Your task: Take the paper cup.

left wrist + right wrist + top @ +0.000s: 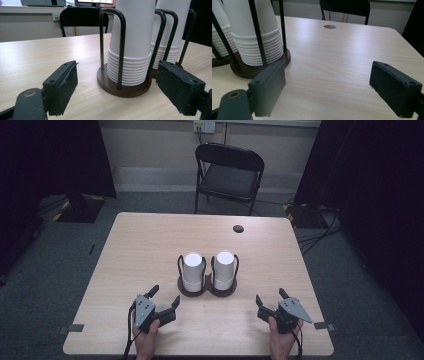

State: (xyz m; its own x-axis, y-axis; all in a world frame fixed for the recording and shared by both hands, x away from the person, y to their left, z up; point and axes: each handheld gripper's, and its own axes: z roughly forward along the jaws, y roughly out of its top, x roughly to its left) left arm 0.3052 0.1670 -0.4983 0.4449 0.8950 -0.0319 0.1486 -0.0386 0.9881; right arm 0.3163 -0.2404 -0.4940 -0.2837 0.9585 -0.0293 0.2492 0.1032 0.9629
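Two stacks of white paper cups (193, 270) stand upside down in a dark wire holder (207, 290) mid-table (140, 245). Nearer the person, the left claw (165, 296) and right claw (271, 299) hover apart, both spread wide, empty.

Dim, soft overhead light; dark corners in the high view, faint sheen on the table (342, 50).

A black folding chair (229, 172) stands beyond the wooden table (150, 240), below a wall socket (204, 125).
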